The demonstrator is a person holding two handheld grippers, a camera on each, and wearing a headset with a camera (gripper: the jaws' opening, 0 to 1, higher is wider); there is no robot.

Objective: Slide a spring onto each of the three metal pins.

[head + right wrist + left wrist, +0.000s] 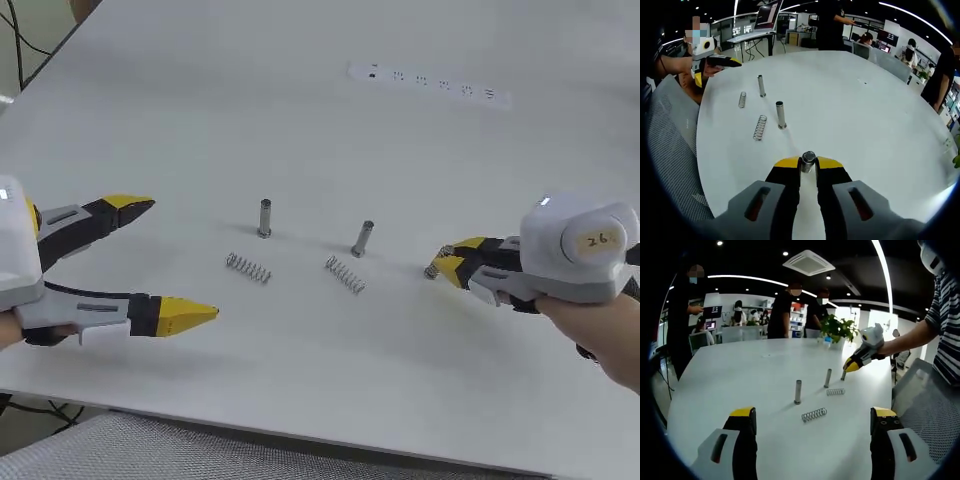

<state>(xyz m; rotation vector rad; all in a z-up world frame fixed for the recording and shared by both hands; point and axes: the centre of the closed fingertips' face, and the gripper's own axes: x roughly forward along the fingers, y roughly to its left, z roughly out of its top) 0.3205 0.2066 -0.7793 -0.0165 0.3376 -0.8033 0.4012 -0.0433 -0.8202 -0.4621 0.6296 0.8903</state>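
Two metal pins stand upright on the white table, the left pin (264, 217) (798, 391) (761, 86) and the middle pin (363, 238) (828, 378) (781, 115). A loose spring lies in front of each: one (248, 268) (814, 414) (742, 99) and another (345, 275) (835, 391) (760, 127). My right gripper (445, 260) (809, 166) (850, 366) is shut on a third spring (432, 271) (809, 160) that stands upright on the table; a round metal top shows inside it. My left gripper (165, 260) (812, 414) (727, 62) hovers wide open at the left, holding nothing.
A white power strip (425, 83) lies far back on the table (300, 120). A grey mesh chair (150, 450) sits at the table's near edge. Several people and a potted plant (837, 329) are beyond the far side.
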